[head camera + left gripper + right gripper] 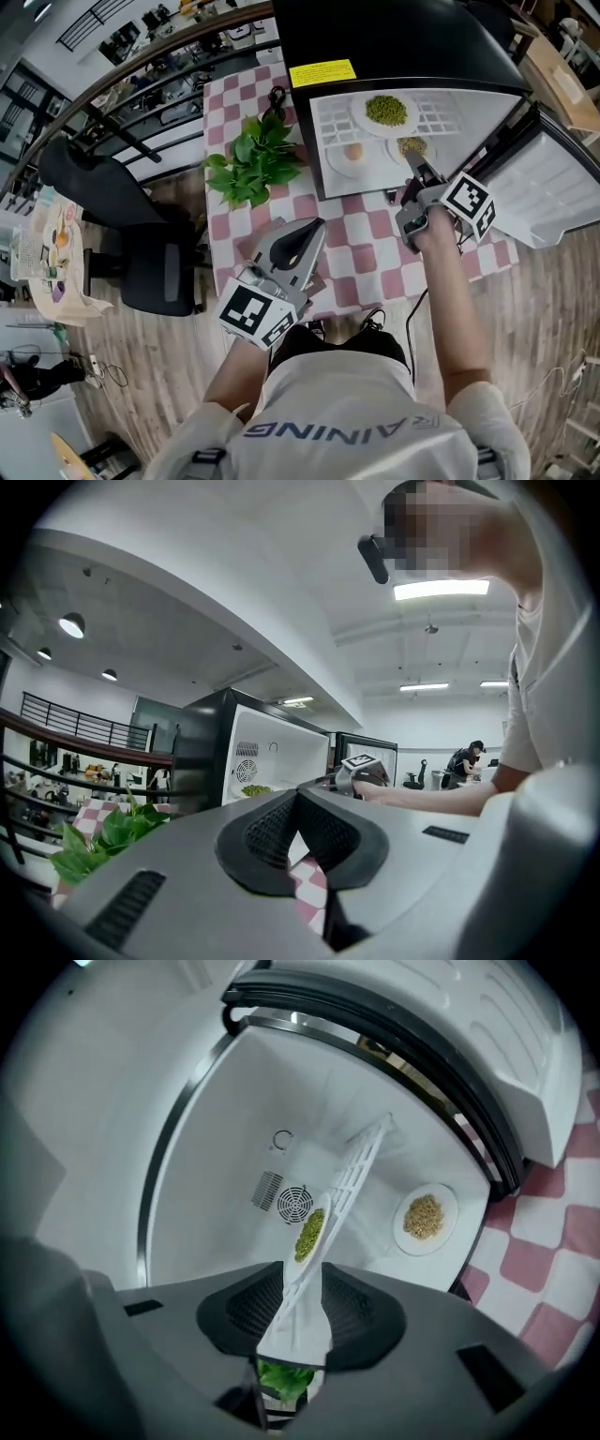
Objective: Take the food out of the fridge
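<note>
Fridge: a black fridge (394, 37) stood on a red-and-white checked cloth (366, 248), its door (553, 197) swung open to the right.
Label: a yellow label (322, 72) sat on the fridge's top; its print was too small to read.
Food, upper: a plate of green food (385, 111) rested on the white wire shelf (441, 117) inside.
Food, lower: a plate of tan grains (411, 146) and a plate with one orange piece (353, 153) lay side by side nearer the opening, still inside.
Right gripper: the right gripper (302, 1271) was at the fridge's mouth, rolled onto its side, with its jaws partly apart. The shelf's white front edge showed in the gap. Whether the pads touched it could not be told.
Left gripper: the left gripper (297, 797) was held over the cloth, well apart from the fridge, with its jaws together and nothing between them.
Markers: each gripper's cube (469, 204) bore black-and-white square markers, with no words on them.
Shirt: the person's white shirt (356, 403) showed the letters "AINING"; the rest was unclear.
Plant: a leafy green plant (255, 161) stood on the cloth, left of the fridge.
</note>
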{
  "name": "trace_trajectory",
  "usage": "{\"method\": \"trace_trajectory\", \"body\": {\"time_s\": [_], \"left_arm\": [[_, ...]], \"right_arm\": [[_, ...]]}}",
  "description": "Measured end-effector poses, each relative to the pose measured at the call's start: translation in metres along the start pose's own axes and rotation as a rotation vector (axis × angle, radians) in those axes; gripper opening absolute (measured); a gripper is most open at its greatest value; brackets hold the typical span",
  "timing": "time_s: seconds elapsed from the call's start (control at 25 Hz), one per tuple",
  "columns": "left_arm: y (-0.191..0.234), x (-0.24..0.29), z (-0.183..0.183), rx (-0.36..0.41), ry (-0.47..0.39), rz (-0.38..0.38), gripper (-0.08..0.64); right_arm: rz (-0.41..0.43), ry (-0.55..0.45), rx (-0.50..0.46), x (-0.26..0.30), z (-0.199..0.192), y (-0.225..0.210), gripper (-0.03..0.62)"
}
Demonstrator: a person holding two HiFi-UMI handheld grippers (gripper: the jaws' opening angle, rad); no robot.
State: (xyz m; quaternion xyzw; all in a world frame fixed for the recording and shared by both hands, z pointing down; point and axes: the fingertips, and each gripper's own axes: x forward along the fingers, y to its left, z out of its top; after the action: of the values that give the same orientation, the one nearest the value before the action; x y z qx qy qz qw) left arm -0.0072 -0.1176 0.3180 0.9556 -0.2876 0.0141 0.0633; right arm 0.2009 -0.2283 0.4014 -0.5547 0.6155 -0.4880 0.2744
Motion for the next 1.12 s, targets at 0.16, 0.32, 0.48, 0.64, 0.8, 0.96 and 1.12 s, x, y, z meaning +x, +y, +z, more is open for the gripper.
{"method": "trace_trajectory", "body": {"time_s": [0.16, 0.32, 0.48, 0.64, 0.8, 0.96, 1.12], "left_arm": [[0.003, -0.001, -0.005, -0.006, 0.014, 0.008, 0.005], [0.011, -0.005, -0.006, -0.013, 0.017, 0.023, 0.005], [0.017, -0.007, -0.007, -0.015, 0.021, 0.031, 0.005], [0.017, -0.005, -0.01, -0.017, 0.022, 0.024, 0.005], [0.016, -0.004, -0.012, -0.015, 0.025, 0.017, 0.005], [0.018, -0.004, -0.009, -0.012, 0.017, 0.022, 0.005], [0.018, -0.005, -0.007, -0.012, 0.012, 0.022, 0.005]], "right_arm": [[-0.036, -0.011, 0.166, 0.027, 0.004, -0.019, 0.12], [-0.028, -0.025, 0.267, 0.044, 0.006, -0.023, 0.12], [-0.022, -0.03, 0.308, 0.05, 0.008, -0.021, 0.12], [-0.029, -0.033, 0.345, 0.053, 0.008, -0.021, 0.104], [-0.023, -0.045, 0.387, 0.054, 0.009, -0.022, 0.097], [-0.025, -0.059, 0.393, 0.053, 0.01, -0.024, 0.043], [-0.026, -0.059, 0.394, 0.046, 0.009, -0.023, 0.031]]}}
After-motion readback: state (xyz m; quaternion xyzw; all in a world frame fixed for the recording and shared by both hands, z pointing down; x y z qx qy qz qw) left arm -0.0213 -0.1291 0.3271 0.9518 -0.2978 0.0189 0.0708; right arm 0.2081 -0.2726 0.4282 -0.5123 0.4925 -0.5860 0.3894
